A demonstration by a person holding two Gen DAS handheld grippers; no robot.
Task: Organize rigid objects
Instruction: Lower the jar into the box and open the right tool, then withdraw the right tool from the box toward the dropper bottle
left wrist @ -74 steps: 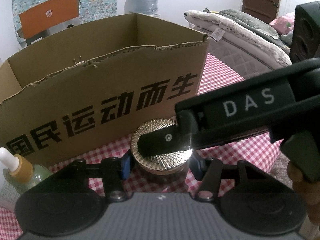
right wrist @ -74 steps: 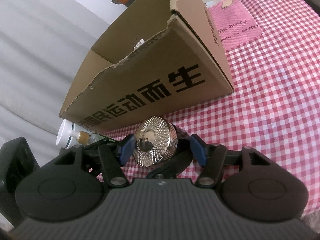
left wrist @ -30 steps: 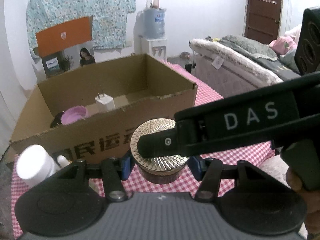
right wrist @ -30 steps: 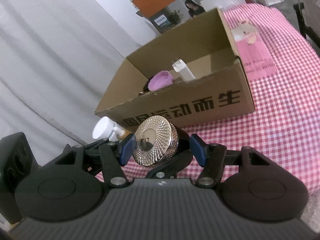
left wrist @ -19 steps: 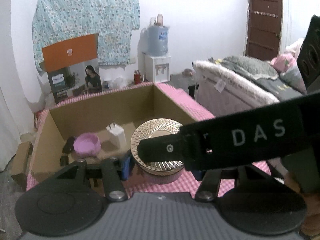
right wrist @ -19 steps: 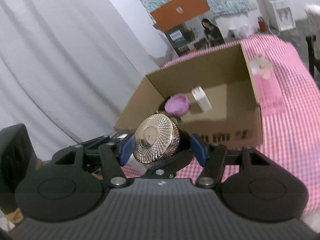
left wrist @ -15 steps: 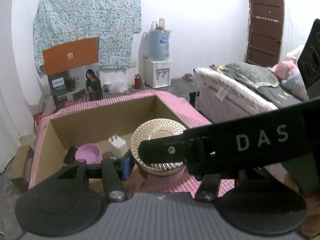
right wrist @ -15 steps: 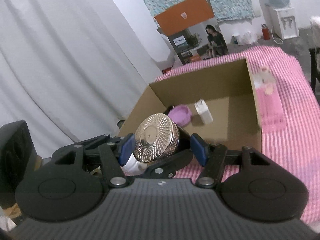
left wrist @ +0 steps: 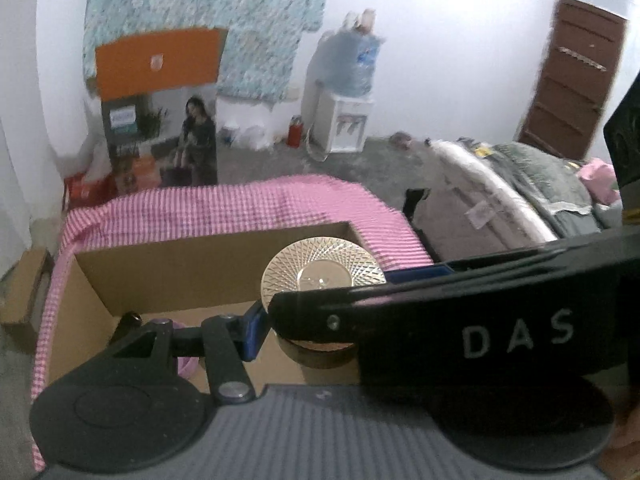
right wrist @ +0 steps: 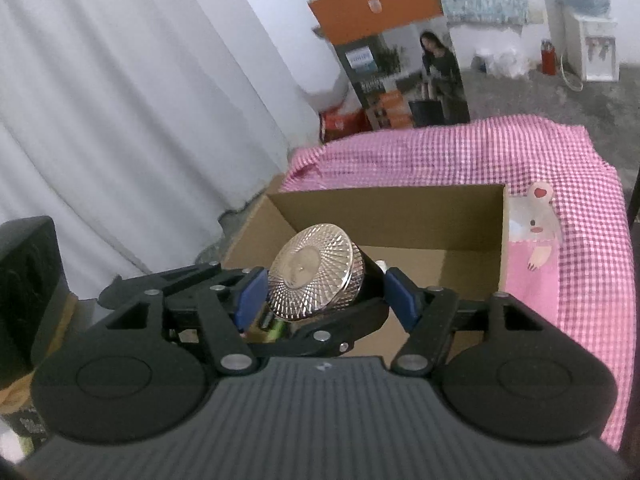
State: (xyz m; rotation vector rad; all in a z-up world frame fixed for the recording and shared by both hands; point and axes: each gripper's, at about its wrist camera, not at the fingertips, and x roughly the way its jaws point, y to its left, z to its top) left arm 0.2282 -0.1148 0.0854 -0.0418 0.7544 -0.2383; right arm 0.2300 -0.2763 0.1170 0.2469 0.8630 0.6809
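Observation:
A jar with a gold faceted lid (left wrist: 320,268) (right wrist: 310,276) hangs above the inside of an open cardboard box (left wrist: 180,276) (right wrist: 380,216). My left gripper (left wrist: 316,320) is shut on the jar's dark body; its right pad is hidden behind the right gripper's black finger (left wrist: 440,320), which crosses in front of the lid. In the right wrist view my right gripper (right wrist: 325,298) straddles the tilted jar. Its jaws are opening, and thin gaps show between the blue pads (right wrist: 250,300) and the jar. The left gripper's fingers (right wrist: 340,320) pass under it.
The box stands on a pink checked tablecloth (left wrist: 240,204) (right wrist: 440,152), and a pink bowl (left wrist: 186,364) lies in it. A pink cloth with a mouse picture (right wrist: 536,248) lies right of the box. White curtain (right wrist: 120,120) at left, bed (left wrist: 520,200) at right.
Both grippers rose and moved forward with the jar, from in front of the box to above its inside. The right gripper's pads have spread slightly away from the jar.

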